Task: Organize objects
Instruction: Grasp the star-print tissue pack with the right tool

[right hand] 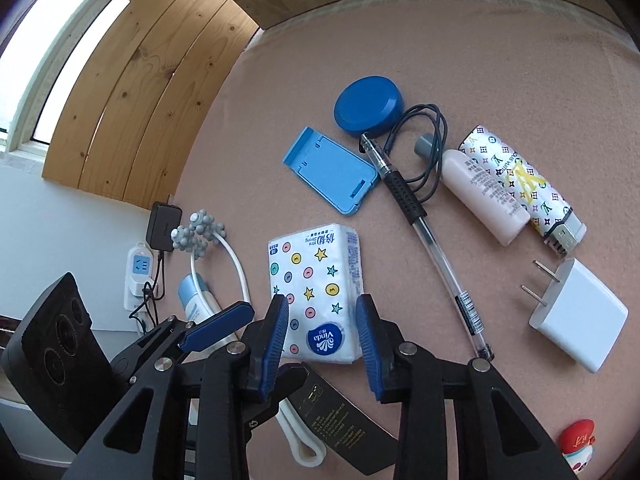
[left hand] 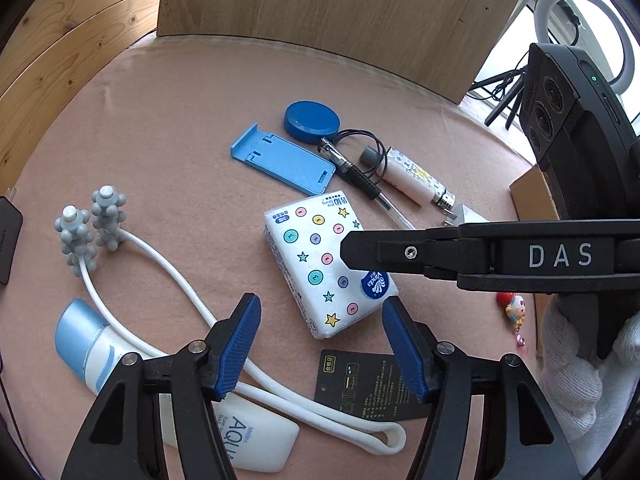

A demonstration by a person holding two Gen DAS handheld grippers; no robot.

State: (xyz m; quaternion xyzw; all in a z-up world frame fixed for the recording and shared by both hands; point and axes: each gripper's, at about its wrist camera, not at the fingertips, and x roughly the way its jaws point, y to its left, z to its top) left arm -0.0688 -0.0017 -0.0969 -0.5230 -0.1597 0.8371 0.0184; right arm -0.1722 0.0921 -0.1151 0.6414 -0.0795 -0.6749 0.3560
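Pink tabletop [left hand: 168, 128], black card [left hand: 360, 384] half-hidden.

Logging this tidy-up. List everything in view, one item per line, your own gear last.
tissue pack: 1, white, centre, between right pads
phone stand: 1, light blue, behind tissues
round lid: 1, dark blue, far
pen: 1, clear-black
cable: 1, black, coiled
bottle: 1, pink
lighter: 1, patterned
charger: 1, white
massager: 1, white-grey
tube: 1, blue-white
card: 1, black
figurine: 1, red
left gripper: open
right gripper: astride the tissues
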